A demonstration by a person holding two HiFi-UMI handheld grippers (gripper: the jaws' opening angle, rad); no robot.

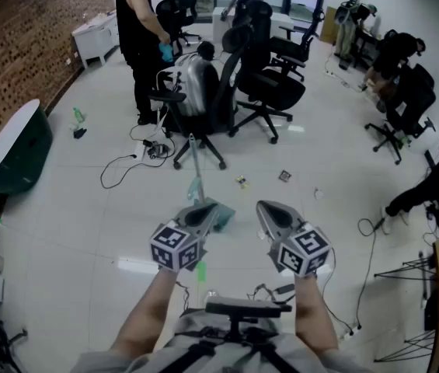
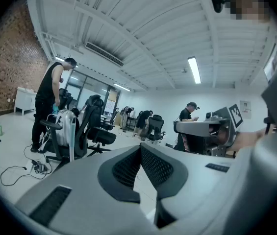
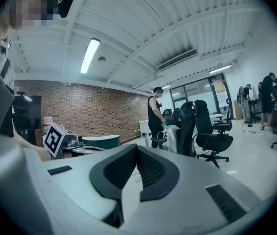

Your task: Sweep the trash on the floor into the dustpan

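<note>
In the head view both grippers are held side by side above the white floor, pointing ahead. My left gripper (image 1: 203,213) is shut with nothing in it, its closed jaw tips (image 2: 140,149) meeting in its own view. My right gripper (image 1: 269,208) is shut and empty too, its jaws (image 3: 137,149) pressed together. A teal long-handled dustpan (image 1: 217,211) stands on the floor just beyond the left gripper, handle (image 1: 193,158) upright. Small scraps of trash lie further out: one (image 1: 241,182), another (image 1: 284,176) and a pale one (image 1: 318,193).
Black office chairs (image 1: 270,84) cluster beyond the trash, with a person in black (image 1: 137,45) standing beside them. Cables (image 1: 126,163) trail on the floor at left. A green round table (image 1: 17,148) stands by the brick wall. A seated person (image 1: 429,189) and stand legs (image 1: 405,274) are at right.
</note>
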